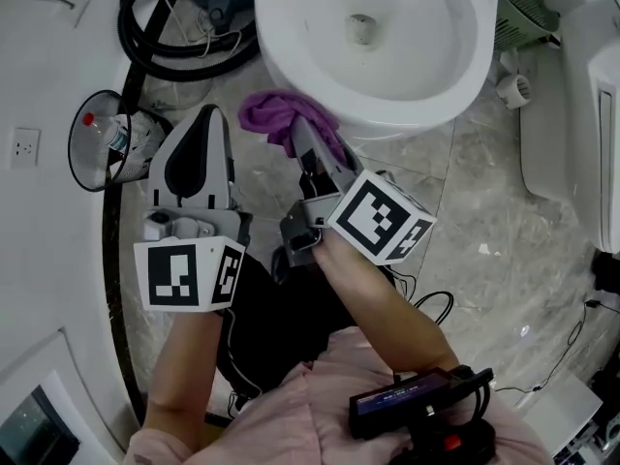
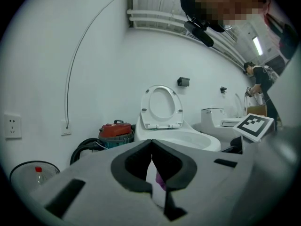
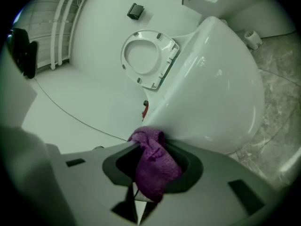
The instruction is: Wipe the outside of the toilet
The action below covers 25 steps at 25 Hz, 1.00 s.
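A white toilet [image 1: 387, 85] fills the top middle of the head view, its seat lid [image 3: 146, 58] raised. My right gripper [image 1: 308, 134] is shut on a purple cloth [image 1: 276, 114], pressed against the lower front left of the bowl's outer wall [image 3: 211, 93]. The cloth [image 3: 153, 161] bunches between the jaws and touches the porcelain. My left gripper [image 1: 205, 124] hangs just left of the cloth, off the toilet [image 2: 181, 135], its jaws closed with nothing between them.
A black hose coil [image 1: 174, 37] and a red-topped vacuum [image 2: 115, 130] lie left of the bowl. A wire bin with a bottle [image 1: 108, 141] stands at the left wall. Another white fixture [image 1: 581, 114] is on the right. Cables [image 1: 572, 342] trail over the marble floor.
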Motion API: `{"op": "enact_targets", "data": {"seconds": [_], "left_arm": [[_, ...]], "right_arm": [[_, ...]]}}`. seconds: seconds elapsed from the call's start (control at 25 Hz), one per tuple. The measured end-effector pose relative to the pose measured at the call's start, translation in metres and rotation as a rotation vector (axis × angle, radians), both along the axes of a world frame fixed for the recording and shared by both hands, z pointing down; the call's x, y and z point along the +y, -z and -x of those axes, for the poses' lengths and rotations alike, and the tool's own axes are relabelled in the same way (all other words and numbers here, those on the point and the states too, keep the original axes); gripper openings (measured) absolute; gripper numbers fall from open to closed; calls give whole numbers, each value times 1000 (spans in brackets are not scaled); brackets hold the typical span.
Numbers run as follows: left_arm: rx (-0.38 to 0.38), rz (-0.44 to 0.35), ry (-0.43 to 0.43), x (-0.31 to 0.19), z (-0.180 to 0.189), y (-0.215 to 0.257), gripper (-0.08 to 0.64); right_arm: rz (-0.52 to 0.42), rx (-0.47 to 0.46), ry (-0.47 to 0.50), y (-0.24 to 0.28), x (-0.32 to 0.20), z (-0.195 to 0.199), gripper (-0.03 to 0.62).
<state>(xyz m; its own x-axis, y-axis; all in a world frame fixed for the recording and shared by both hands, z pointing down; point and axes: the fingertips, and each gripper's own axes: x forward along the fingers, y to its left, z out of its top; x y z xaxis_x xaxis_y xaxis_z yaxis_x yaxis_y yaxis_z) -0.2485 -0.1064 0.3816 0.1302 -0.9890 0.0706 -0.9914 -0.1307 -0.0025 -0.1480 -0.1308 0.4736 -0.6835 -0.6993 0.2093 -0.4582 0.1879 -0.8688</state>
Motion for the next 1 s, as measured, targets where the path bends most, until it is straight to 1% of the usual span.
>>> {"op": "enact_targets", "data": {"seconds": [0.2, 0.36, 0.52, 0.76, 1.0], "left_arm": [[1, -1, -15, -4, -2, -3, 9], [0, 1, -29, -6, -6, -3, 8], [-6, 5, -31, -7, -19, -1, 9], [-17, 3, -44, -11, -32, 1, 9], [-28, 10, -67, -15, -48, -1, 9]], "right_arm": [[-3, 32, 19, -4, 3, -9, 107], [14, 52, 46, -8, 7, -22, 107], [30, 55, 69, -7, 11, -44, 107], [43, 44, 96, -9, 15, -65, 106], [80, 71, 96, -14, 14, -97, 106]]}}
